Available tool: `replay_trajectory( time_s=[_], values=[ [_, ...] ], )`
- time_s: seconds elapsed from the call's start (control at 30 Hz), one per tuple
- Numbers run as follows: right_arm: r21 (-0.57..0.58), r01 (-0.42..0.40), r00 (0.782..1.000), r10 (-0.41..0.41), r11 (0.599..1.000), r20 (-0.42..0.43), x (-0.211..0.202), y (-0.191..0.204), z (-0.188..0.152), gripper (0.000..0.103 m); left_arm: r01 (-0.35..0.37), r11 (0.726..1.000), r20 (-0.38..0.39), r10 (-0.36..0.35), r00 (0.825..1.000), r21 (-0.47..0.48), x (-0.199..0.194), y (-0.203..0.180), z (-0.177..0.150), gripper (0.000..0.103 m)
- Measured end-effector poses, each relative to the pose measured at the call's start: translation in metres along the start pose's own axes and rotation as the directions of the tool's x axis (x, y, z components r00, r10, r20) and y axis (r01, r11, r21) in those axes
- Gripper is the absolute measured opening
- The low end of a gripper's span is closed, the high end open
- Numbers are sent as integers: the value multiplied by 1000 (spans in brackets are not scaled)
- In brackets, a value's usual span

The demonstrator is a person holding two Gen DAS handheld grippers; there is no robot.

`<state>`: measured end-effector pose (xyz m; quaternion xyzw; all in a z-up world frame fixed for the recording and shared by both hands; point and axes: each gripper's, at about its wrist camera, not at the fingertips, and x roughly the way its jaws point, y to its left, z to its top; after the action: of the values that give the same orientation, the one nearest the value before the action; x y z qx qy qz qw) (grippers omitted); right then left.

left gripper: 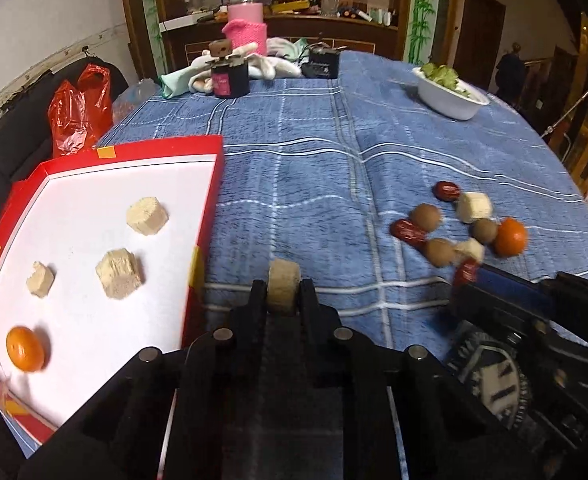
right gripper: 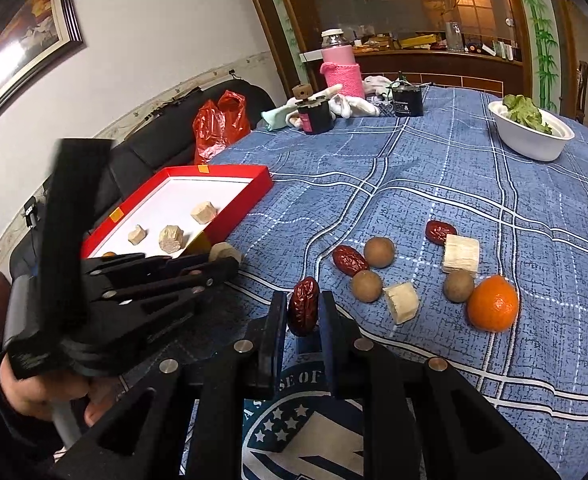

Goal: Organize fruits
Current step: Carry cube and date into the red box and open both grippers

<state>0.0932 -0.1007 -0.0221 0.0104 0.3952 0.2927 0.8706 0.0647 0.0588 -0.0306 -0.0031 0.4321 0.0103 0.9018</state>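
Observation:
My left gripper [left gripper: 282,292] is shut on a pale round cane piece [left gripper: 282,285], just right of the red tray [left gripper: 209,200]; the same piece [right gripper: 225,254] shows at its tip in the right wrist view. The tray's white floor holds three pale chunks [left gripper: 147,216] and a small orange [left gripper: 25,349]. My right gripper [right gripper: 302,312] is shut on a red date [right gripper: 302,310]. On the blue cloth lie two more dates [right gripper: 349,261], three brown longans [right gripper: 379,252], two pale pieces [right gripper: 460,254] and an orange [right gripper: 492,309].
A white bowl of greens [right gripper: 532,132] stands far right. At the back edge are a pink bottle [right gripper: 340,68], two dark jars [right gripper: 314,116] and cloths. A red plastic bag [left gripper: 79,110] sits on the dark sofa left of the table [left gripper: 314,152].

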Motion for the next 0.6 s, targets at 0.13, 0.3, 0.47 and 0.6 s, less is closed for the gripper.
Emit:
replay_trajectory(
  time_s=[0.13,0.3,0.47,0.6],
  values=[
    [4,25,1000,-25,1000,1,-3,0,-1,16,31,999,15,-31,999,-13,-10,-7,-8,14],
    [33,56,998,-57,998,18,-13,-5,-8,16,61,998,30,-60,998,-32,-18,-11,-14,14],
    [46,86,996,-87,995,26,-21,-5,-15,16,79,994,62,-74,995,-75,-31,-5,-15,14],
    [44,94,995,-95,995,32,-24,-1,-16,16,79,989,84,-69,994,-123,-43,8,-17,14]
  ],
)
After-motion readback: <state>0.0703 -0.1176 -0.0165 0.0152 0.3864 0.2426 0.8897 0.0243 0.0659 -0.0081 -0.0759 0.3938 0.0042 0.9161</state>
